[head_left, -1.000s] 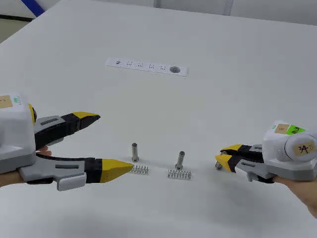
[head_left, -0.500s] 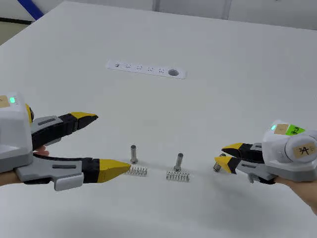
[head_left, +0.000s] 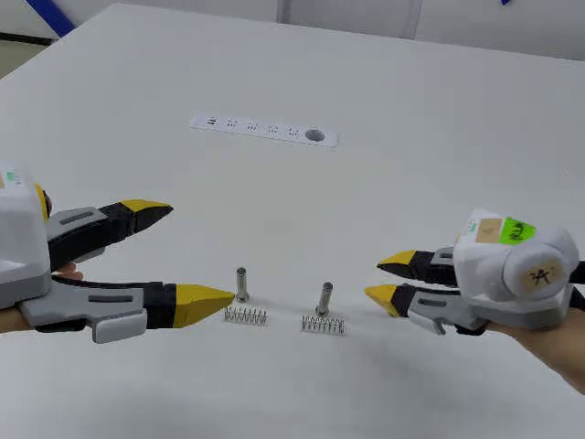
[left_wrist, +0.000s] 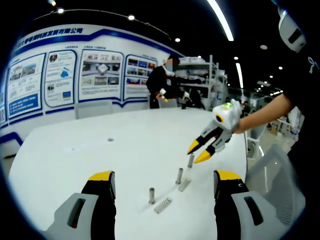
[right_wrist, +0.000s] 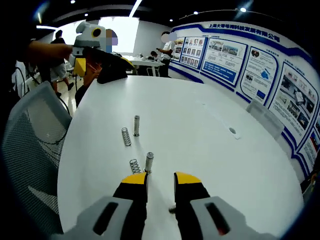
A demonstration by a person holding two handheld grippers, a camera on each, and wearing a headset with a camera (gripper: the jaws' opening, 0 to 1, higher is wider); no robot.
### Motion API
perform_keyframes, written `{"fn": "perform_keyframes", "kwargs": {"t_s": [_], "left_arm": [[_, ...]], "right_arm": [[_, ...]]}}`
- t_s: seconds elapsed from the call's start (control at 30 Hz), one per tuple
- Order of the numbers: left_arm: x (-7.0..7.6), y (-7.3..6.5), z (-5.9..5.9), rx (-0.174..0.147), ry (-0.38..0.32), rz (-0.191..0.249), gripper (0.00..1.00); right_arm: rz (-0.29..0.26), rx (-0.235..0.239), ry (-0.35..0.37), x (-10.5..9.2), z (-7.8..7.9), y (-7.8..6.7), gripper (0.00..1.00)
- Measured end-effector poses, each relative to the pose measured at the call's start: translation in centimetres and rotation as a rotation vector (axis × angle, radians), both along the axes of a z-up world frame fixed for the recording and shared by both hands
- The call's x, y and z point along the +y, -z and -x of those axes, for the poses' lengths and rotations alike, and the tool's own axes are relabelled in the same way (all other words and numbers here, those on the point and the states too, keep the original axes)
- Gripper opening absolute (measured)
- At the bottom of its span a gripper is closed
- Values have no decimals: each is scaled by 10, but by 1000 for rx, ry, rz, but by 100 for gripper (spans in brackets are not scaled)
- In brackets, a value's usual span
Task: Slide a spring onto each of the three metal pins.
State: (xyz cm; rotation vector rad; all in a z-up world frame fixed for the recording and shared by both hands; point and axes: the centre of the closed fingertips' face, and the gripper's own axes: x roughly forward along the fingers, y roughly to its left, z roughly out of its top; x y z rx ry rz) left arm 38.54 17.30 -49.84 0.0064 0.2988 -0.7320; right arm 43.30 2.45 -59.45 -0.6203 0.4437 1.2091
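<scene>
Two bare metal pins stand upright on the white table, the left pin (head_left: 241,283) and the middle pin (head_left: 324,298). A loose spring (head_left: 245,315) lies beside the left pin and another spring (head_left: 323,324) beside the middle one. My left gripper (head_left: 187,254) stands wide open left of them, its lower tip close to the left spring. My right gripper (head_left: 386,277) is open by a narrow gap with nothing between its jaws. In the left gripper view a third pin (left_wrist: 190,160) stands just under the right gripper (left_wrist: 199,150). In the right gripper view the middle pin (right_wrist: 148,162) stands just ahead of my right gripper (right_wrist: 161,180).
A white power strip (head_left: 265,130) lies farther back on the table (head_left: 439,137). A mesh chair (right_wrist: 27,150) stands at the table's edge. People stand in the room beyond the table (left_wrist: 165,85).
My right gripper has parted its jaws a little and shifted left, and it now covers the third pin in the head view. The left gripper stays open in much the same place.
</scene>
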Motion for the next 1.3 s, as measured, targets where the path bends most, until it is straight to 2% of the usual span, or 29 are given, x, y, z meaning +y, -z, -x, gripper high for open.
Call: {"fn": "perform_keyframes", "kwargs": {"t_s": [0.13,0.27,0.33,0.43,0.63,0.77,0.93,1.1,1.13,1.2,1.3], "left_arm": [[6,1,0,-1,-19,1,83],[12,6,4,13,-37,-8,87],[15,8,6,20,-40,-12,86],[18,10,6,25,-45,-22,87],[23,6,4,19,-61,-13,90],[22,6,4,21,-56,-6,91],[18,6,5,26,-43,10,93],[17,9,6,33,-33,3,95],[16,9,6,33,-31,5,95],[15,8,5,35,-28,12,96],[14,8,4,34,-27,15,96]], "right_arm": [[10,36,-27,10,11,13,21],[36,79,-45,15,19,30,21],[53,79,-71,17,21,38,21],[80,90,-71,17,19,46,21],[106,100,-70,19,13,55,21],[119,126,-71,20,11,60,21],[131,148,-81,21,13,64,21],[134,172,-95,23,16,65,20],[135,175,-97,23,16,65,20],[136,208,-90,23,18,67,14],[128,210,-79,23,18,67,12]]}}
